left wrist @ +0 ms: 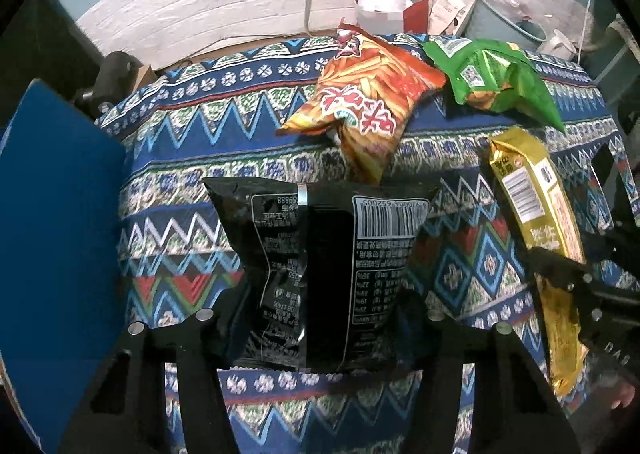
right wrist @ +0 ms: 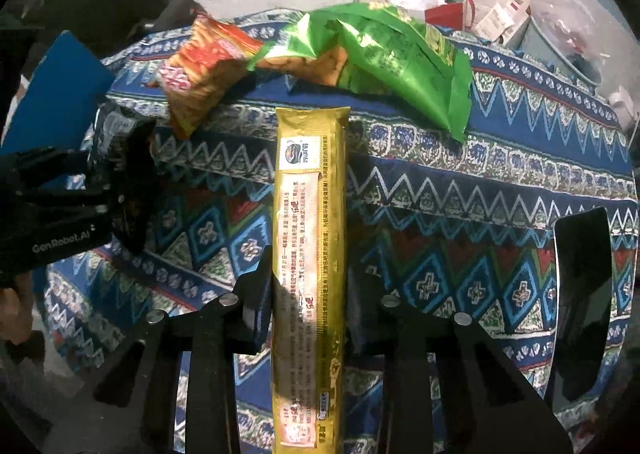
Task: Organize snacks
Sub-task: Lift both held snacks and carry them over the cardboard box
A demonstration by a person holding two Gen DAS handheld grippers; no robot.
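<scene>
Two packets are in hand at once, so each should travel and be set down separately.

From the left wrist camera, the left gripper [left wrist: 320, 318] is closed on the black bag [left wrist: 320, 262], its fingers pinching the lower part while the bag stands up over the patterned cloth [left wrist: 192, 157]. The grip sits low on a soft, puffy packet, so the top will likely flop; moving slowly and keeping the bag upright should stop it swinging. Beyond it the orange bag [left wrist: 360, 93] and the green bag [left wrist: 496, 81] lie touching each other near the far edge of the cloth. A blue board [left wrist: 56, 213] stands at the left. The gold packet [left wrist: 536, 221] appears at the right, held in the other claw.

From the right wrist camera, the right gripper [right wrist: 308, 302] is clamped on the gold packet [right wrist: 308, 238], a long narrow stick running straight out along the fingers towards the green bag [right wrist: 384, 53]. Held near its middle it looks balanced, but its far tip nearly reaches the pile, so it is best lowered flat and parallel to the other bags, not pushed into them. The orange bag [right wrist: 204, 69] lies left of the green one. Where the snacks are meant to end up cannot be told here.
</scene>
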